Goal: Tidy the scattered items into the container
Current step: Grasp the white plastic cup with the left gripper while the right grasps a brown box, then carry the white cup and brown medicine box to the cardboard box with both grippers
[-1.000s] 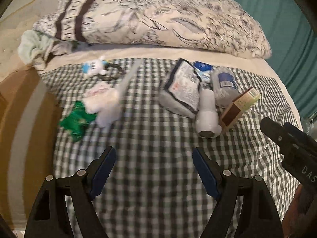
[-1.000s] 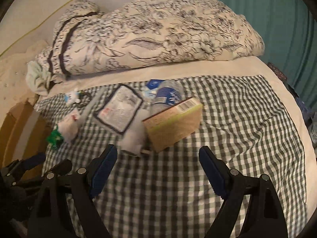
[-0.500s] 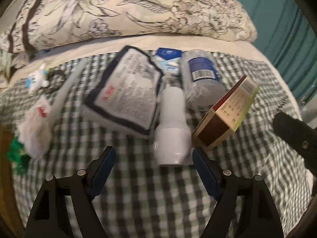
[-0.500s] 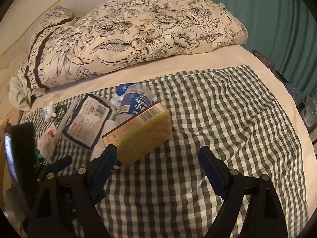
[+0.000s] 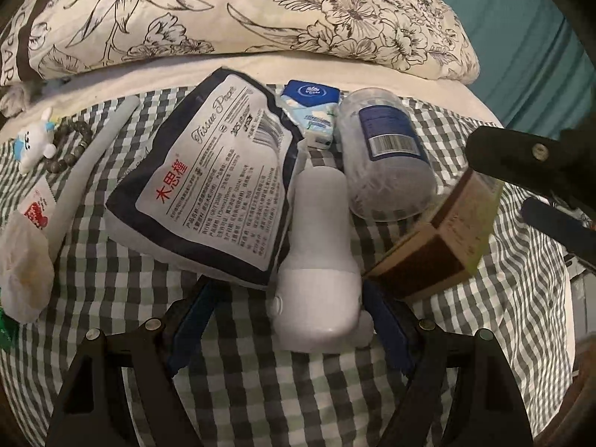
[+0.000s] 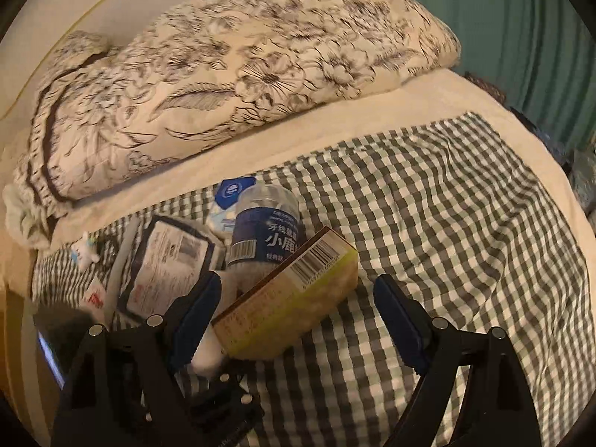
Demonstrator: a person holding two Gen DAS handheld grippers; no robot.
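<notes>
A pile lies on the checkered cloth (image 5: 298, 402): a tissue pack (image 5: 212, 182), a white bottle (image 5: 316, 260), a clear jar with a blue label (image 5: 383, 156), a small blue packet (image 5: 311, 108) and a brown-and-yellow box (image 5: 436, 246). My left gripper (image 5: 290, 320) is open, with the bottle's base between its blue pads; the left pad stands clear of it. My right gripper (image 6: 298, 305) is open too and straddles the box (image 6: 290, 309), its right pad apart from it. The jar (image 6: 264, 234) leans behind the box. The right gripper (image 5: 501, 177) also shows in the left wrist view.
To the left lie a white-and-blue toy (image 5: 33, 141), a bead bracelet (image 5: 70, 145), a pale stick (image 5: 93, 160) and a white sachet (image 5: 26, 238). A floral pillow (image 5: 223, 11) borders the far side. A teal curtain (image 6: 521, 37) hangs to the right. Bare cloth (image 6: 465, 223) spreads right of the pile.
Both grippers have closed in on the pile. The left one came down over the white bottle. The right one shifted until the box sits between its fingers. Neither pair of jaws changed width.
</notes>
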